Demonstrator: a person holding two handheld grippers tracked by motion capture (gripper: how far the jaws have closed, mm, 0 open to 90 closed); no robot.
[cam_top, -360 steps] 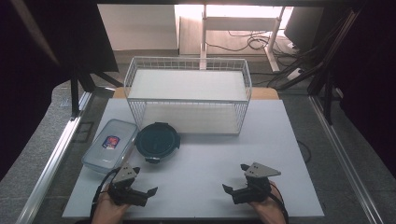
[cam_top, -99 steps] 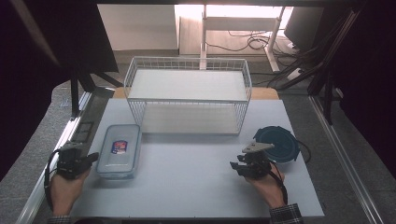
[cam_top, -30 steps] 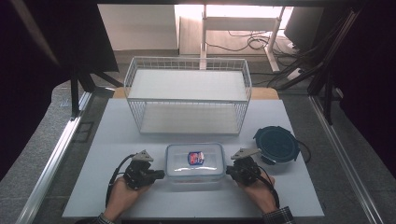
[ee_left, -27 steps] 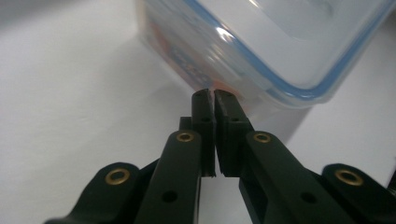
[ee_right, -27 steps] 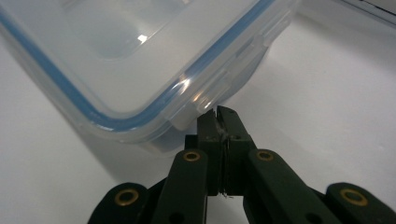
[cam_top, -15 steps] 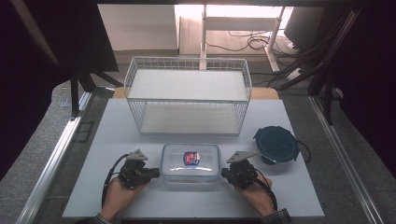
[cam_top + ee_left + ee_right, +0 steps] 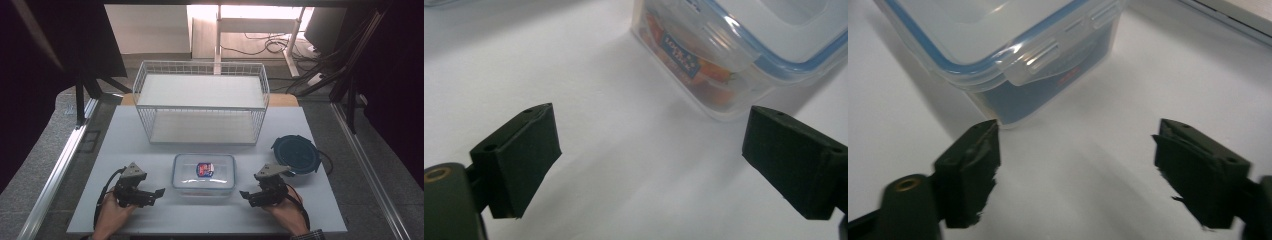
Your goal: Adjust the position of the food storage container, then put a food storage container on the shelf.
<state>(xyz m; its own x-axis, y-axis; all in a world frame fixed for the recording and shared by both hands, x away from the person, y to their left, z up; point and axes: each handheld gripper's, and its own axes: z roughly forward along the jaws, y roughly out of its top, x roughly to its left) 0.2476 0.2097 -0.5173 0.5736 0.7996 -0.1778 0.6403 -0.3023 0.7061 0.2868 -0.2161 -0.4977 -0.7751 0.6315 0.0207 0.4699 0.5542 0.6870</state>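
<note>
A clear rectangular plastic box [image 7: 204, 174] with a blue-sealed clip lid and a red-blue label lies on the white table [image 7: 210, 220] near its front edge. My left gripper [image 7: 157, 194] lies just left of the box and points at it. Its jaws have just been opening and stand wide with nothing between them. In the left gripper view the box [image 7: 734, 45] sits beyond the open left gripper [image 7: 649, 165]. My right gripper [image 7: 245, 196] is just right of the box, its jaws also just opened and empty. The right gripper view has the box's clip end [image 7: 1013, 40] ahead of the right gripper [image 7: 1075, 170].
A white wire basket shelf [image 7: 202, 100] stands at the back middle of the table. A dark blue round lidded bowl [image 7: 296, 154] sits at the right, just behind my right hand. A metal rail [image 7: 60, 165] runs along the table's left side.
Both grippers have let go of the box's ends and opened wide. The left one has drawn back to the left; the right one has barely moved. The box stays put.
</note>
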